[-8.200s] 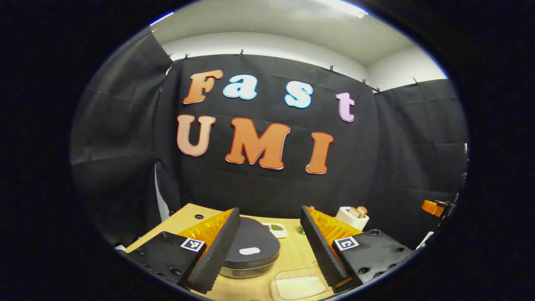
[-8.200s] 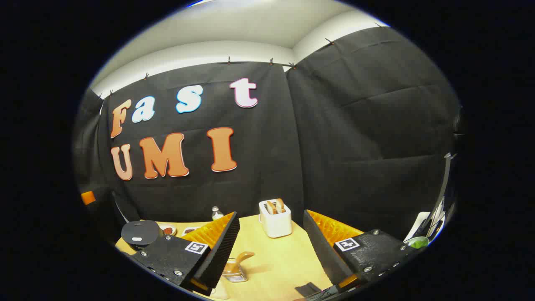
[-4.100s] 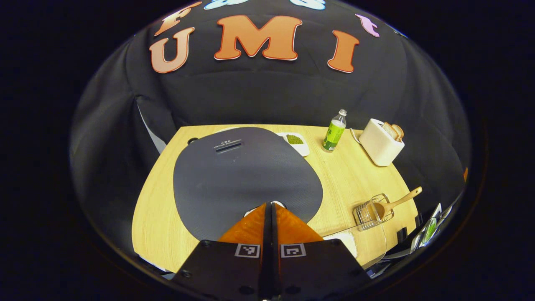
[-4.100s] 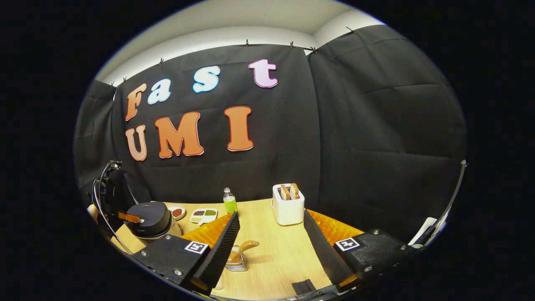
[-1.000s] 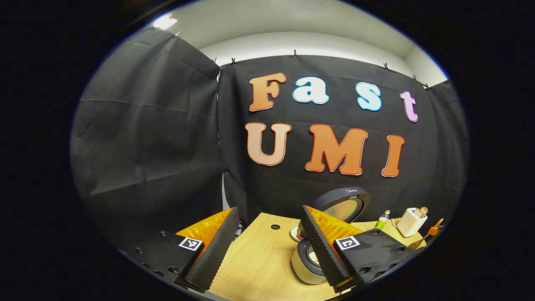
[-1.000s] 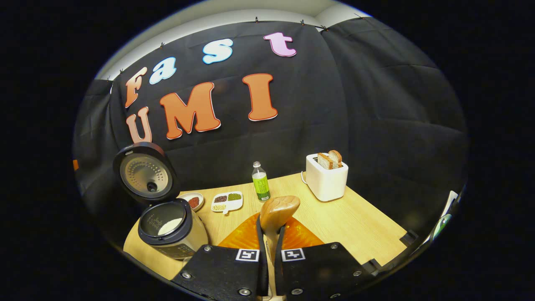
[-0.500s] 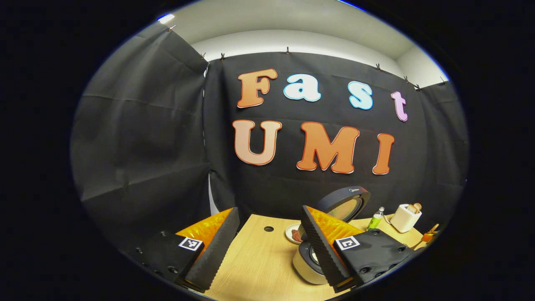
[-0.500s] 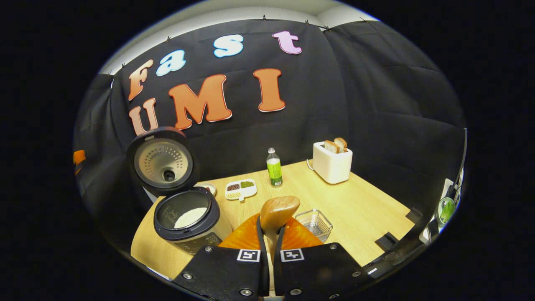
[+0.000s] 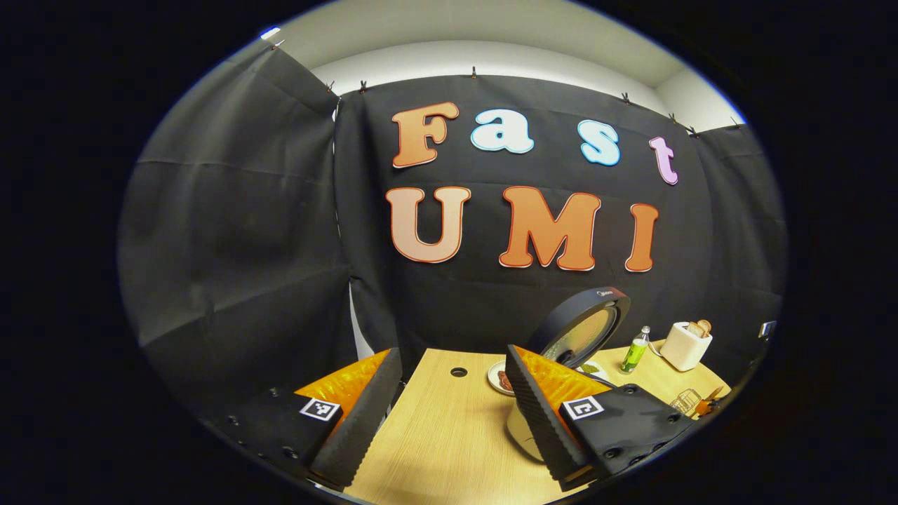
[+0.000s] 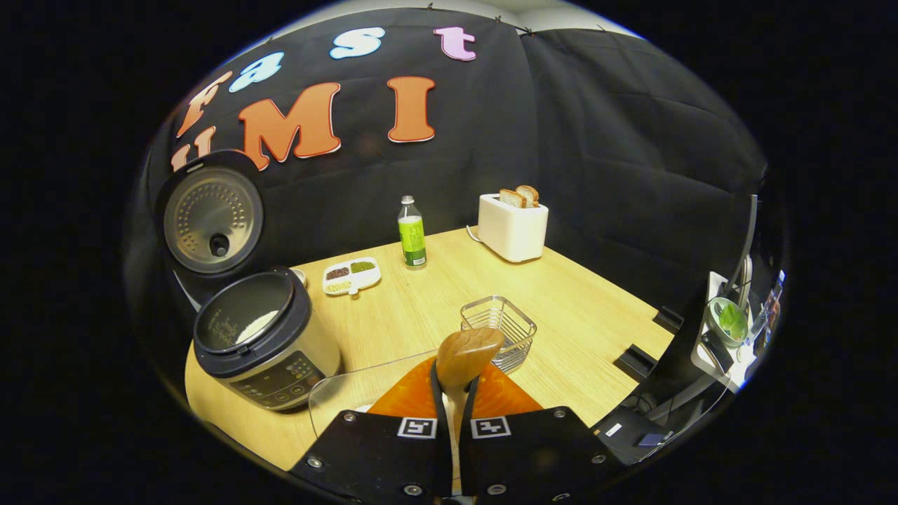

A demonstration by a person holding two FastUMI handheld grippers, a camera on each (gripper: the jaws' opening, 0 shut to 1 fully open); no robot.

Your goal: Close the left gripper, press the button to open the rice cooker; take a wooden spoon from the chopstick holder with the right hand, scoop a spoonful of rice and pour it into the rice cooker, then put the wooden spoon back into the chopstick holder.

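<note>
Two grippers work this bench point(image 10: 582, 308). The right gripper point(image 10: 454, 393) is clamped tight on the wooden spoon point(image 10: 466, 354), whose handle runs down between the closed fingers while its bowl stands up above their tips. The spoon is in front of the chopstick holder point(image 10: 499, 330), a wire basket that sits on the bench to the right of the rice cooker point(image 10: 263, 344) and well apart from it. The rice cooker stands near the bench's left edge with its lid point(image 10: 212, 219) swung up and back, and white rice lies in the bottom of the inner pot. Just right of the cooker, close under the right gripper, the rim of a clear container point(image 10: 344, 389) curves across the bench; what it holds is mostly hidden behind the gripper, so I cannot tell. Behind the cooker, toward the wall, lie a divided dish point(image 10: 352, 275) of grains, a green-labelled bottle point(image 10: 412, 242) and a white toaster point(image 10: 513, 226) with two slices of bread in it.

In the left gripper view, the left gripper point(image 9: 452, 410) hangs over the bench with its jaws spread wide and nothing between them. The rice cooker point(image 9: 523, 435) sits partly behind its right-hand finger, with the raised lid point(image 9: 586, 324) above.
</note>
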